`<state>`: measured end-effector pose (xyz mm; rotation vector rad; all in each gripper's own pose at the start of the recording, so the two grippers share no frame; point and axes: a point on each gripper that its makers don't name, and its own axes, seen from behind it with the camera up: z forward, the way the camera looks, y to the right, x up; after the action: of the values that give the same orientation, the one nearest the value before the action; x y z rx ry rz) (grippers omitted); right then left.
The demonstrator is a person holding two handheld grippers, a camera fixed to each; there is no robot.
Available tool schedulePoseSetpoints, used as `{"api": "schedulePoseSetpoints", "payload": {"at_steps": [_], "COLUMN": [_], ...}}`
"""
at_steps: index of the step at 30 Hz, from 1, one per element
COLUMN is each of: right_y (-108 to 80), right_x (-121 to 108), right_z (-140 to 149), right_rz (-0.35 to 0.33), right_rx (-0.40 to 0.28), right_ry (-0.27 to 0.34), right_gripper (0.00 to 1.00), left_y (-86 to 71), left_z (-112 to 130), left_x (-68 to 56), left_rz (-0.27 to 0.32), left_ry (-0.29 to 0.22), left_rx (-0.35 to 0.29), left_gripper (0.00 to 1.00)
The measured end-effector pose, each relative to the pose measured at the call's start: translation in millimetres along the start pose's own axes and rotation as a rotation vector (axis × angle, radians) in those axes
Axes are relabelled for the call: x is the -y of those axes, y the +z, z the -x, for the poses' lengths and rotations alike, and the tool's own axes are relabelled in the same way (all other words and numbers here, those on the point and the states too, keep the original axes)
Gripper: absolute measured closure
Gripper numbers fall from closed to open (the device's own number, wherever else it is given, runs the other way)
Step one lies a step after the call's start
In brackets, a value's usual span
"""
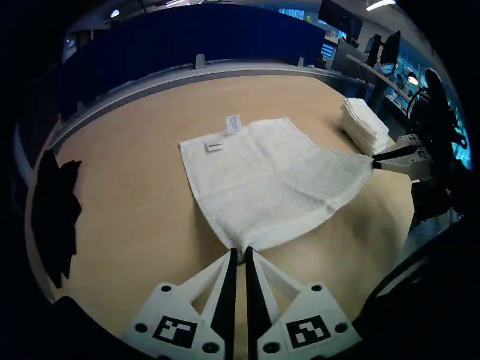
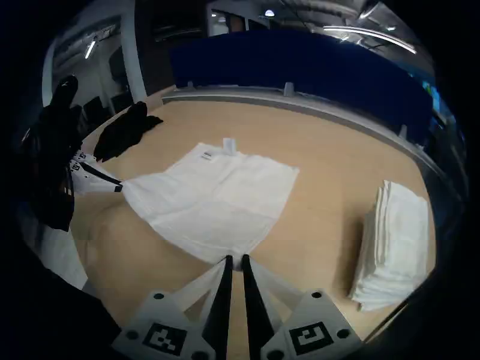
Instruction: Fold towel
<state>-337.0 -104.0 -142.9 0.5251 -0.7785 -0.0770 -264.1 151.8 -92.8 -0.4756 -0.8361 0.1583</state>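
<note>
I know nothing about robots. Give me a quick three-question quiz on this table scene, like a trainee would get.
1. True or false: the white terry towel rests on top of the pile of folded white towels.
2. What do the left hand-held gripper and the right hand-held gripper each pinch? A) a towel corner B) a sewn-on label C) nothing
3. Fill in: behind the light wooden table stands a ____-coloured partition.

Key: 1 false, it lies apart from the pile, on the table; 2 A; 3 blue.
</note>
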Motion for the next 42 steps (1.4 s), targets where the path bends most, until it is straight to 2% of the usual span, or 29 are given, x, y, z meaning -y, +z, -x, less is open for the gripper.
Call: {"api": "schedulePoseSetpoints", "payload": {"at_steps": [11,18,23,29,35,42], "right_y": [-41.0,-43.3,-35.7,-17.8,8.2,45.3], "right_x": [16,17,10,-7,-29,-54], "right_z": [-18,-16,-17,-25,-43,-63], "right_rz": [-0.014,-0.013,-0.002,0.016,0.039,0.053], "right_rx": [-0.018,-0.01,-0.004,0.0,-0.001,-0.001], "right_ry": [-0.005,0.006,0.005,0.003,0.003,0.012], "right_gripper": [0.88,0.88,0.88,0.88,0.88,0.88], "left_y": [-38.9,-40.4,-35.4,-21.8,1.2,31.3], "left_z": [-6,-3,-7,-19,-40,-61], "left_x": [-13.9,-14.6,-12.3,-6.3,8.6,30.2], "left_rz": [0.027,0.027,0.021,0.026,0.019,0.01], "left_ry": [-0.069,-0.103,-0.117,-0.168,-0.212,-0.238], "left_rx": [0.004,0.008,0.017,0.035,0.035,0.054], "left_gripper": [0.91,0.91,0.91,0.91,0.91,0.91]}}
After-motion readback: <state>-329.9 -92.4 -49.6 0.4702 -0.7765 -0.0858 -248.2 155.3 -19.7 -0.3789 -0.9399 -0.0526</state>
